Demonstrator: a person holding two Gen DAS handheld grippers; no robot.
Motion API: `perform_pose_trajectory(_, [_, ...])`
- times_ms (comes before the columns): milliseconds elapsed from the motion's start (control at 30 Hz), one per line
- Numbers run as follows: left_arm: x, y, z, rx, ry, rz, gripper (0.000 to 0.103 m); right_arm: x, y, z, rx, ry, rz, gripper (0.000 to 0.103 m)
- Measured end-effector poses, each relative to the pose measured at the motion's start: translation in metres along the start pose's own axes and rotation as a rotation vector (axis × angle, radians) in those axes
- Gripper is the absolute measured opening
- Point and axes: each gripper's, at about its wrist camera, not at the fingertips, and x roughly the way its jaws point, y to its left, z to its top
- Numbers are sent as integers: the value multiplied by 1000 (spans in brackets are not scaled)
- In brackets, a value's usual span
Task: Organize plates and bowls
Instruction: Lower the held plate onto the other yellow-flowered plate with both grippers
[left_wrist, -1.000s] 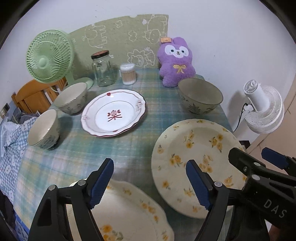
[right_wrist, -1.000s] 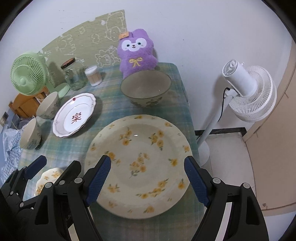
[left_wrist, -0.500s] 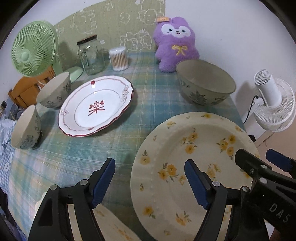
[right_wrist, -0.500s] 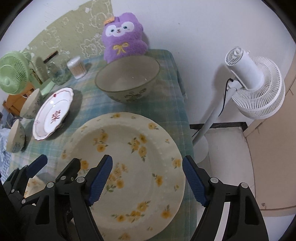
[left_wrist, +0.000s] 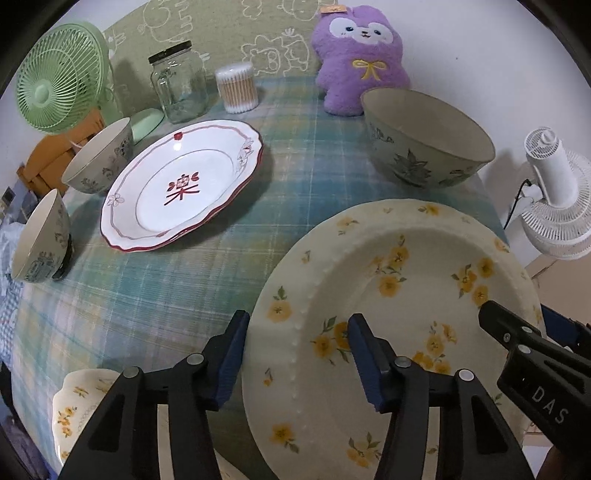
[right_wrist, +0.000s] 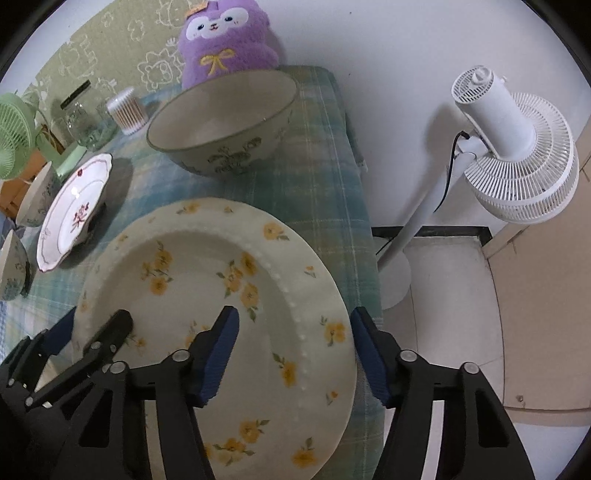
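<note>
left gripper (left_wrist: 295, 354): jaws apart, straddling the left rim of the big yellow-flower plate (left_wrist: 406, 295), nothing clamped yet

right gripper (right_wrist: 293, 350): also spread wide, straddling that plate's right rim, not gripping

big plate: near right of the table (left_wrist: 166, 295), looks flat on the cloth

small flower plate (left_wrist: 79, 402): near left corner

step: I'd guess lining up a two-handed pickup

next: pinch both rims evenly, lift level

farther back: red-trim plate (left_wrist: 184, 184), two small bowls (left_wrist: 99, 158) far left, large bowl (left_wrist: 424, 136) far right, likely stacking spots
</note>
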Motion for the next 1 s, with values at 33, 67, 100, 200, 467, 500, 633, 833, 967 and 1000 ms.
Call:
perform_pose_trajectory(33, [0, 1, 0, -4, 2, 0, 55, 1, 0, 0, -6, 3, 2, 60])
perform_pose_trajectory(67, [0, 1, 1, -8, 3, -1, 55, 1, 0, 1, -12, 4, -1, 59])
perform_pose_trajectory(100, [0, 1, 1, -8, 2, -1, 55, 1, 0, 1, -17, 6, -1, 58])
perform_pose_trajectory(200, [0, 1, 0, 11, -6, 4, 56, 4, -2, 2, -30, 18, -3, 55])
perform_pose_trajectory(467, [0, -3, 2, 18, -1, 19, 55, 7, -3, 5, -36, 43, 18, 55])
perform_pose_trajectory(500, [-1, -1, 2, 15, 1, 12, 54, 7, -2, 5, -44, 44, 16, 55])
perform_pose_trajectory(633, [-2, 3, 5, -12, 10, 2, 51, 4, 1, 6, -47, 44, 3, 55])
perform_pose_trajectory(833, [-10, 1, 5, -5, -2, -20, 51, -4, -1, 4, -59, 43, -13, 55])
perform_pose_trajectory(967, [-18, 0, 3, 7, -1, -27, 51, -12, -3, 1, -42, 39, -9, 55])
perform_pose_trajectory(1000, [-21, 1, 3, 7, -3, -27, 51, -14, -2, 0, -38, 38, -8, 55])
